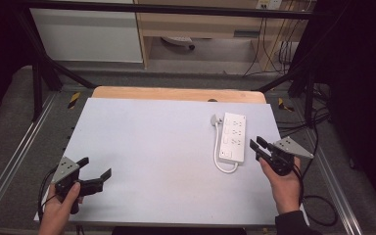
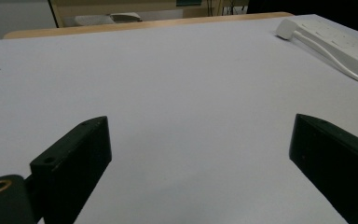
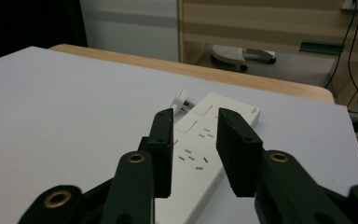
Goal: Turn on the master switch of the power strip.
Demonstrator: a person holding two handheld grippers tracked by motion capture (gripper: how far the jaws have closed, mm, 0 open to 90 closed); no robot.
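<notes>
While the left hand-held gripper [image 1: 94,172] gapes unladen, the right hand-held gripper [image 3: 193,140], part-open, empty, should straddle the power strip [image 1: 233,137] squarely on the counter [image 1: 147,147].

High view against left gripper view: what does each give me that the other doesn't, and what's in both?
High view alone: both hands, the right claw beside the white plastic power strip, and the floor around the pale grey table top. Left gripper view alone: a close look between the left claw and its wide-open black jaws. Both: the power strip, its looped white cord, the table top, and the wooden edge behind.
</notes>
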